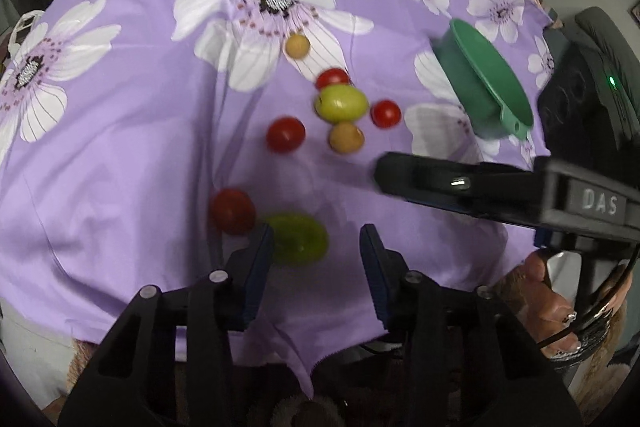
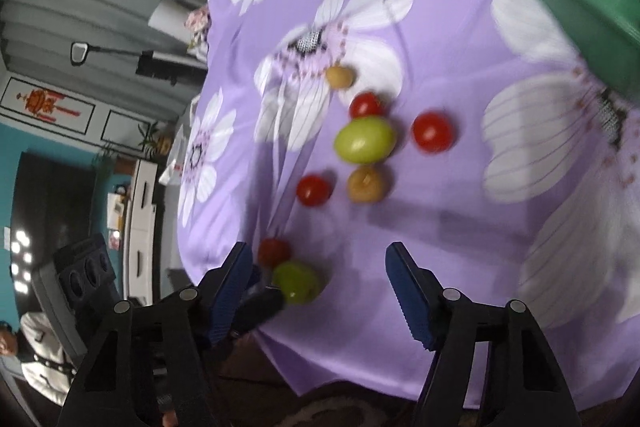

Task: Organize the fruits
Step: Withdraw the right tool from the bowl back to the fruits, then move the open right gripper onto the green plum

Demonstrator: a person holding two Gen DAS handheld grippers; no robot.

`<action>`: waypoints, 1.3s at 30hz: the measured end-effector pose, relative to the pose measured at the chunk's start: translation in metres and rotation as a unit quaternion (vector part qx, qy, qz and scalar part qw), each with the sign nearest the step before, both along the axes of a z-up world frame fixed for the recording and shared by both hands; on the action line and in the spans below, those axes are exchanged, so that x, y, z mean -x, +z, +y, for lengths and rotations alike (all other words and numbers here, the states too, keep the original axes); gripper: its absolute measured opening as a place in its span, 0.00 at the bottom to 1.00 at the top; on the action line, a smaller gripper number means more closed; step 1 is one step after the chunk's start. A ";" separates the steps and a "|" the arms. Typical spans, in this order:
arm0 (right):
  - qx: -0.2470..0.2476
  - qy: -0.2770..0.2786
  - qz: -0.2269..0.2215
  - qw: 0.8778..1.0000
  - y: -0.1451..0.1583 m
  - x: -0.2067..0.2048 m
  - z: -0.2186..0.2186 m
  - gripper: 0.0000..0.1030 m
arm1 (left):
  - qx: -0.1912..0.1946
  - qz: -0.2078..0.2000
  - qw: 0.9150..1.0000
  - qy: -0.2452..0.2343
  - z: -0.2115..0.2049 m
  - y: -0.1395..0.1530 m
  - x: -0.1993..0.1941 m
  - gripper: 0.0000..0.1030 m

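A purple flowered cloth point(image 1: 120, 131) covers the worktop; nearest, the left tongs point(image 1: 316, 247) gape, empty, around a green fruit point(image 1: 298, 238) (blurred); lower squarely, pinch gently; the right tongs point(image 2: 320, 275) are open, empty; beyond, scattered fruits, a green bowl point(image 1: 480, 79).

Left tool point(image 1: 316, 239) jaws parted, low over cloth; right tool point(image 2: 320, 267) jaws spread wide.
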State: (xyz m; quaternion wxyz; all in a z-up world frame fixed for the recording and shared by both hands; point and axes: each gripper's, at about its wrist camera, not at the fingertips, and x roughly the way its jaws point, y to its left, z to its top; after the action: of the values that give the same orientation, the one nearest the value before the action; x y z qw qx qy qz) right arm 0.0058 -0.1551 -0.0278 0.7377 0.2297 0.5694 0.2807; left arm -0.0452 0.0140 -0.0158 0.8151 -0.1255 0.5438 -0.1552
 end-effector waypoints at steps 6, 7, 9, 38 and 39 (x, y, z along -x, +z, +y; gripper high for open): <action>0.006 0.027 0.023 0.999 -0.010 0.006 0.020 0.51 | -0.005 0.014 1.000 0.004 -0.001 -0.007 0.001 0.42; 0.008 0.030 0.025 0.999 -0.011 0.006 0.022 0.51 | -0.005 0.015 1.000 0.006 -0.001 -0.007 0.001 0.42; 0.011 0.031 0.029 0.999 -0.013 0.006 0.025 0.51 | -0.003 0.017 1.000 0.007 0.000 -0.009 0.000 0.42; 0.077 0.049 0.004 0.996 -0.015 -0.033 0.066 0.51 | 0.016 0.032 0.997 0.063 0.015 -0.020 -0.011 0.42; 0.079 0.052 0.005 0.995 -0.016 -0.035 0.068 0.51 | 0.016 0.032 0.997 0.065 0.016 -0.020 -0.011 0.42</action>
State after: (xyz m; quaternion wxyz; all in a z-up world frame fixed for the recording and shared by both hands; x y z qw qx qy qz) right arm 0.0404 -0.0869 -0.0438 0.7354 0.1420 0.6046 0.2712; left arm -0.0342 0.0297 -0.0363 0.8034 -0.1788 0.5579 -0.1064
